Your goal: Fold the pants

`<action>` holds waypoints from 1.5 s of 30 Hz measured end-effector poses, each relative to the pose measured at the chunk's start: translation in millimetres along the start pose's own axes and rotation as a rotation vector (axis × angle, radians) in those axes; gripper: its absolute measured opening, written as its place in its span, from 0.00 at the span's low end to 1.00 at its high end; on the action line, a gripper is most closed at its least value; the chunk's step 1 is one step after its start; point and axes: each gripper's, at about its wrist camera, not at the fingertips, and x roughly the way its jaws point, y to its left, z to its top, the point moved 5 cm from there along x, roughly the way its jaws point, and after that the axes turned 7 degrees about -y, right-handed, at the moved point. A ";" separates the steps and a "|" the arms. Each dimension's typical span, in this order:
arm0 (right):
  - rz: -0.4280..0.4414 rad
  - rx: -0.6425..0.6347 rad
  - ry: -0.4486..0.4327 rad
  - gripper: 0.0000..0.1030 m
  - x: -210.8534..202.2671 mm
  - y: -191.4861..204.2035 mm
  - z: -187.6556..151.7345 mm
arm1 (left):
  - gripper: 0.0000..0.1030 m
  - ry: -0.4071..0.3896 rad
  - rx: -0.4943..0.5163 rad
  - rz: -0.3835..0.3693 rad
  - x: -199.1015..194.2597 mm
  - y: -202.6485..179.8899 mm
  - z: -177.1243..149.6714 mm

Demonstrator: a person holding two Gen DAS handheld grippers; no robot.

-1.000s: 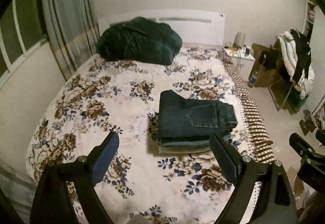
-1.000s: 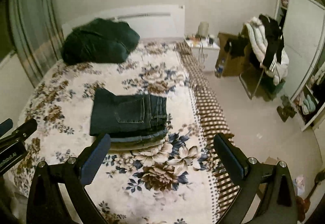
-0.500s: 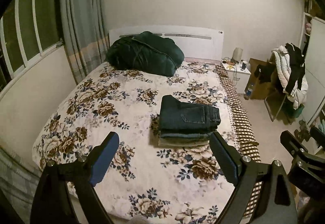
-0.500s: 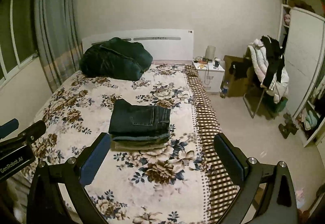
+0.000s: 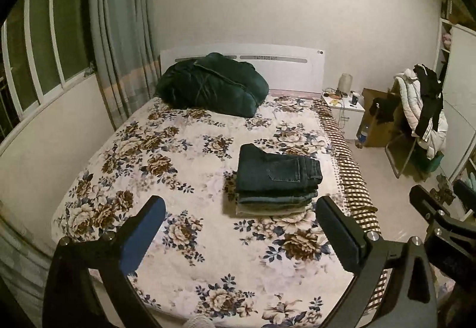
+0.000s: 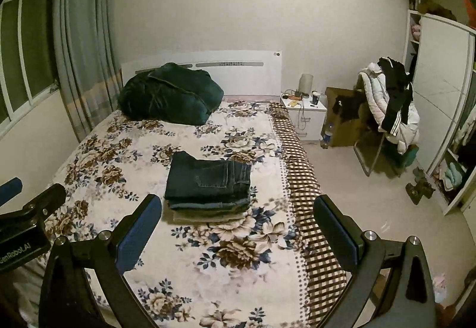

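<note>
Resting squared near the bed's (image 5: pixel 89 209) right edge, the folded pants (image 5: pixel 278 171) top a stack; left gripper (image 5: pixel 239 226) and right gripper (image 6: pixel 238 223) hang wide open, empty, well apart from it, suggesting folding is finished.

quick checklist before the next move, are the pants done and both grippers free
1. Jeans folded on top of the stack: ok.
2. Stack sits squarely on the bed, clear of the edge: ok.
3. Left gripper open, holding nothing: ok.
4. Right gripper open, holding nothing: ok.
5. Both grippers apart from the stack: ok.
6. More unfolded pants waiting: cannot tell; none seen on the bed, only a dark green bundle by the headboard.
</note>
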 end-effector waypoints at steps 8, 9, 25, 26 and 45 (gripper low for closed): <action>0.001 0.001 0.003 1.00 -1.1 1.0 -0.5 | 1.00 0.008 -0.001 0.003 -5.1 3.7 -4.4; 0.003 0.000 0.005 1.00 -0.3 1.9 -0.8 | 1.00 0.008 -0.001 0.003 -5.6 4.3 -5.2; 0.010 -0.003 0.010 1.00 2.1 6.9 -1.0 | 1.00 0.006 0.001 -0.004 -6.7 10.3 -2.5; 0.009 -0.002 0.010 1.00 2.5 7.2 -1.6 | 1.00 0.007 0.001 -0.006 -6.7 10.6 -2.5; 0.019 -0.004 0.008 1.00 6.8 14.9 -0.1 | 1.00 0.007 0.004 -0.003 -6.0 12.0 2.2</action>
